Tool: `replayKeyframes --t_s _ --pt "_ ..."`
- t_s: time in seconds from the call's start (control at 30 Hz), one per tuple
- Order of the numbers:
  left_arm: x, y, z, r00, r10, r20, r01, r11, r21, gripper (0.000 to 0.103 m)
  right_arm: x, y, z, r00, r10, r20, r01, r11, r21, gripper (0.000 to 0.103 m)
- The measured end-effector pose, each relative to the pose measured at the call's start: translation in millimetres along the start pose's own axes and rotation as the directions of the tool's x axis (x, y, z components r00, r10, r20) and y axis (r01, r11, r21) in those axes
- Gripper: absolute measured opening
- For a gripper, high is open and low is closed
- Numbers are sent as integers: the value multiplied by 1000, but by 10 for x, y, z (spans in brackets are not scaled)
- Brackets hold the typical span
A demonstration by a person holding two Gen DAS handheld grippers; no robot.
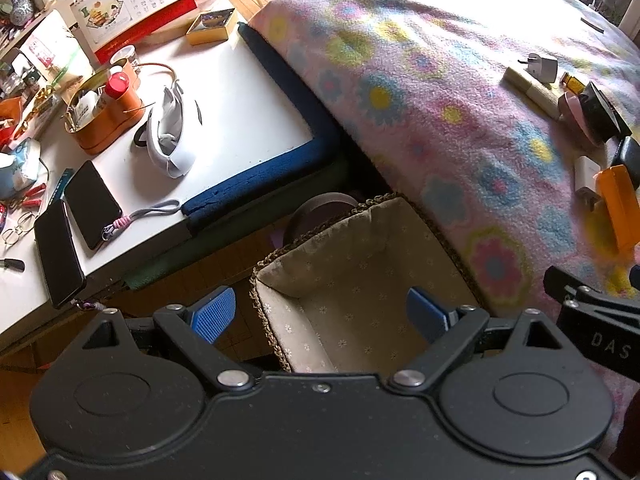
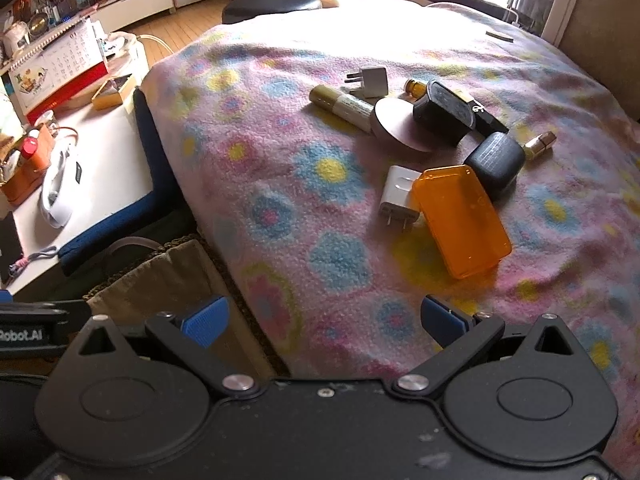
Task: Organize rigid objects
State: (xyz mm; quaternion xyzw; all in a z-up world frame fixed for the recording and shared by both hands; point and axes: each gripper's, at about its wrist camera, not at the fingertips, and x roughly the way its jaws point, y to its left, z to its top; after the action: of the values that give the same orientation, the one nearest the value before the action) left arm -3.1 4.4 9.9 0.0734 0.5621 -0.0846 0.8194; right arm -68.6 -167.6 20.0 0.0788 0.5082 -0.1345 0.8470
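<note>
left gripper (image 1: 320,316): blue-padded jaws spread wide, empty, poised above the fabric-lined basket (image 1: 360,280), whose near end is hidden behind the gripper body. right gripper (image 2: 324,320): jaws likewise spread, empty, held low over the flowered blanket (image 2: 280,184) at the bed's near edge; in its view only a corner of the basket shows, lower left, with lettering "robot.ai" on the other gripper's side. left view, right margin: partial lettering "das" on the neighbouring gripper. on the blanket beyond, a loose cluster: orange translucent case (image 2: 460,216) tilted, leaning over a white plug adapter (image 2: 398,196); dark ribbed case (image 2: 495,164) just behind; small gold tube (image 2: 541,145) to its right; pink round disc (image 2: 400,128) partly under a black oval box (image 2: 444,112); gold-and-white cylinder (image 2: 344,106); grey plug adapter (image 2: 370,80); amber vial (image 2: 415,87), mostly hidden. far blanket washed out by glare. left, a white table (image 1: 224,92) with two dark phones (image 1: 76,220) and a desk calendar (image 1: 136,0), print too small to read.
</note>
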Motion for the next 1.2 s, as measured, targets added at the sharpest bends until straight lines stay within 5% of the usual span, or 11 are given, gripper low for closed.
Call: replayKeyframes --t_s 1.2 --pt "-21 -1 11 1000 -17 13 17 1000 2 89 98 15 -32 998 25 -60 -24 1000 12 102"
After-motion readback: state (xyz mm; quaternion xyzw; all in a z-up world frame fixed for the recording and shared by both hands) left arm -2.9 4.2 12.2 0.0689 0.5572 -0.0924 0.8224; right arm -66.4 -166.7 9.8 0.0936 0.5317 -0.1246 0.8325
